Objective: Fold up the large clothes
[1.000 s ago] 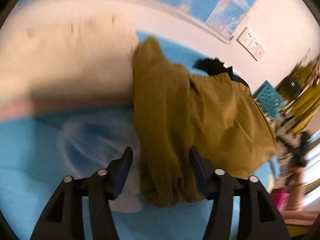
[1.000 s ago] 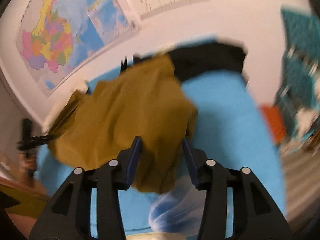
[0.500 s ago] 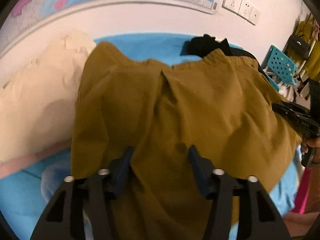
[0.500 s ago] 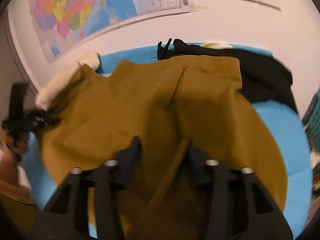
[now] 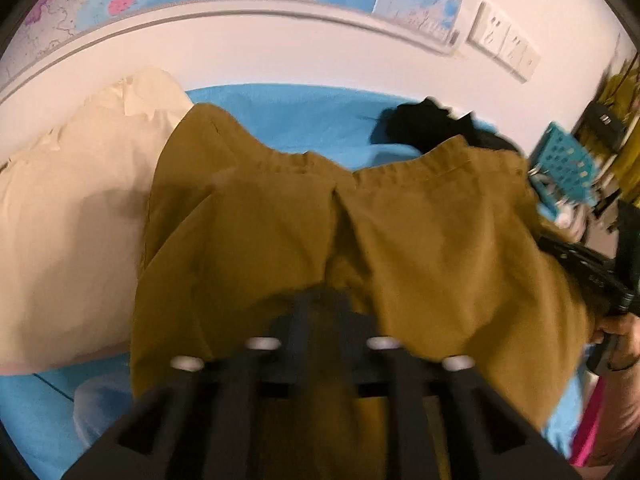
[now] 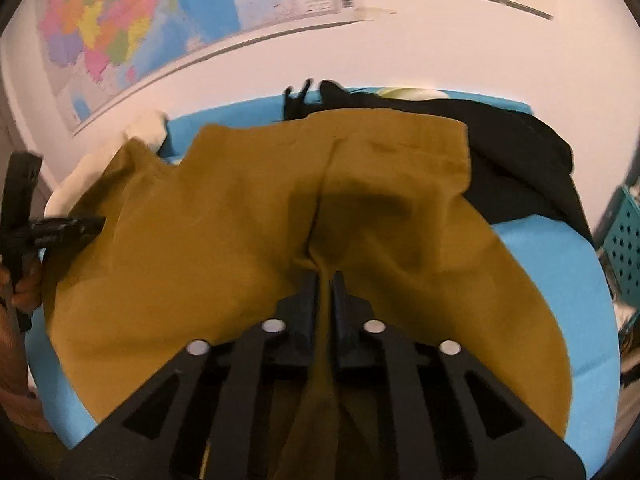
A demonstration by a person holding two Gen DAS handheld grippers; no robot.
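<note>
Mustard trousers (image 6: pixel 248 240): waistband far from us; our right gripper (image 6: pixel 325 280) has just pinched a ridge, our left gripper (image 5: pixel 320 300) apparently likewise.

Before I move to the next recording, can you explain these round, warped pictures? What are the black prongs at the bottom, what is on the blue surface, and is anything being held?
There is no robot here. A person holds one hand-held gripper in each hand, and a fisheye camera on each looks forward along its two fingers, hence the round warp. One picture is from the left hand-held gripper, the other from the right hand-held gripper. Each also shows the other tool at its edge.

On the blue surface lies a mustard-brown garment, spread out. A cream cloth sits at its left, a black garment behind on the right. A map hangs on the wall.

The right jaws have just been closing and pinch a ridge of the brown fabric. The left jaws have also narrowed over it, but blur hides their grip.
</note>
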